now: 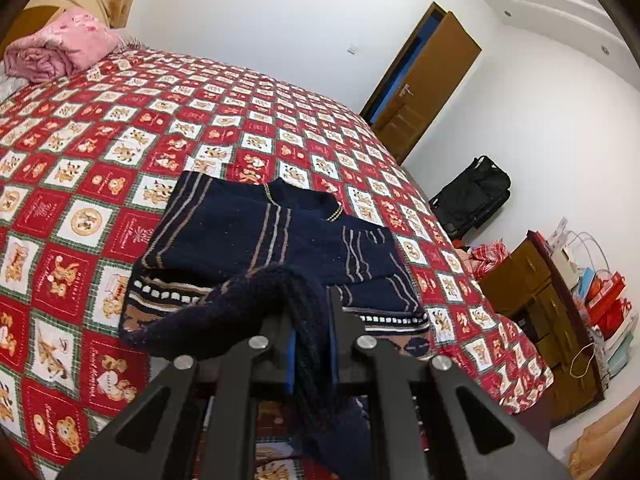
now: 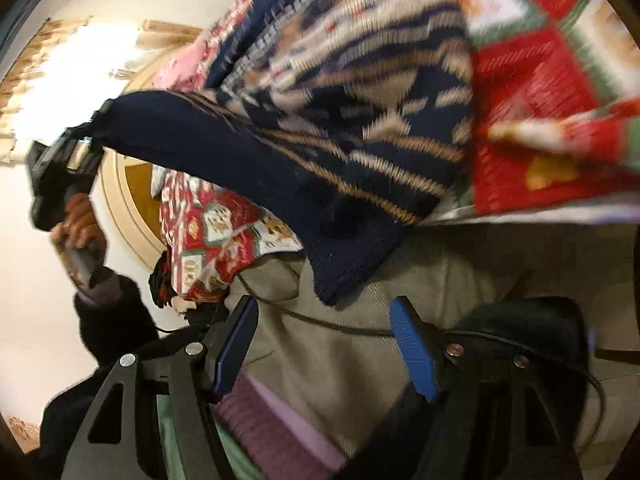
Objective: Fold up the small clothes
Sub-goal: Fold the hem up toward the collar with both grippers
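Note:
A navy knitted sweater (image 1: 256,232) with tan stripes lies partly folded on the red patchwork bedspread (image 1: 80,160). My left gripper (image 1: 312,344) is shut on one sleeve (image 1: 248,300), which rises off the sweater and hangs down through the jaws. In the blurred right wrist view, the sweater (image 2: 320,120) fills the top. The sleeve (image 2: 240,168) stretches left to the left gripper (image 2: 94,128), held up by a hand (image 2: 80,220). My right gripper (image 2: 326,346) is open with nothing between its blue pads (image 2: 416,348). A dark knitted edge (image 2: 344,272) hangs just ahead of them.
A rolled pink blanket (image 1: 60,52) lies at the head of the bed. To the right of the bed stand a brown door (image 1: 424,80), a black bag (image 1: 472,196), a wooden dresser (image 1: 540,292) and shopping bags (image 1: 604,292). The person's beige clothing (image 2: 340,360) is behind the right jaws.

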A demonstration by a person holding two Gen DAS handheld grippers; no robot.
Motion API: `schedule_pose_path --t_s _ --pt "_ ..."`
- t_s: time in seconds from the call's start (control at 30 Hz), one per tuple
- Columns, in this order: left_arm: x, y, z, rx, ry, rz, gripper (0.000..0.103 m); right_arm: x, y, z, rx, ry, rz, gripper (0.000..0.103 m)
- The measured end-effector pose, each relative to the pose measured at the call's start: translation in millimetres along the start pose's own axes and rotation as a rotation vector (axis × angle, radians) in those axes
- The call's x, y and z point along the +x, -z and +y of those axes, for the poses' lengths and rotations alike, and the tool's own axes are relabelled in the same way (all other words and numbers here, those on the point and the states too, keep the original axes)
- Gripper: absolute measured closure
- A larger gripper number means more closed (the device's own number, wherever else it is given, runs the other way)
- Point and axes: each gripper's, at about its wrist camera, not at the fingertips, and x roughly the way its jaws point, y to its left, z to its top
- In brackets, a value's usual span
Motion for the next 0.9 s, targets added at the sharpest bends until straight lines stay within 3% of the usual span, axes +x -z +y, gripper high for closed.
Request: schedule_pose_path --t_s 0.13,0.23,0.4,0.47,0.53,0.63,0.9 --pt "-3 2 3 0.000 0.002 -0.001 0.091 10 -7 4 -0.022 0.012 -0.027 0.033" --pt "-3 5 4 0.010 -0.007 -0.006 0.091 17 -13 3 -0.013 0.073 -0.023 0.033" --pt "-3 10 10 0.007 -0.016 -0.001 0.091 24 -15 0 -0.003 0.062 -0.022 0.035" --pt "-4 13 16 -0.003 -0.018 0.002 0.091 19 -18 0 -0.020 0.047 -0.054 0.055" --pt "-4 16 21 -0.012 -0.020 0.008 0.091 16 -19 2 -0.040 0.039 -0.072 0.085" --pt "-8 22 26 -0.019 -0.018 0.008 0.090 10 -19 6 -0.072 0.020 -0.086 0.094" --pt "-30 37 31 -0.004 -0.027 0.037 0.090 -76 -38 41 -0.146 -0.153 -0.280 0.096"
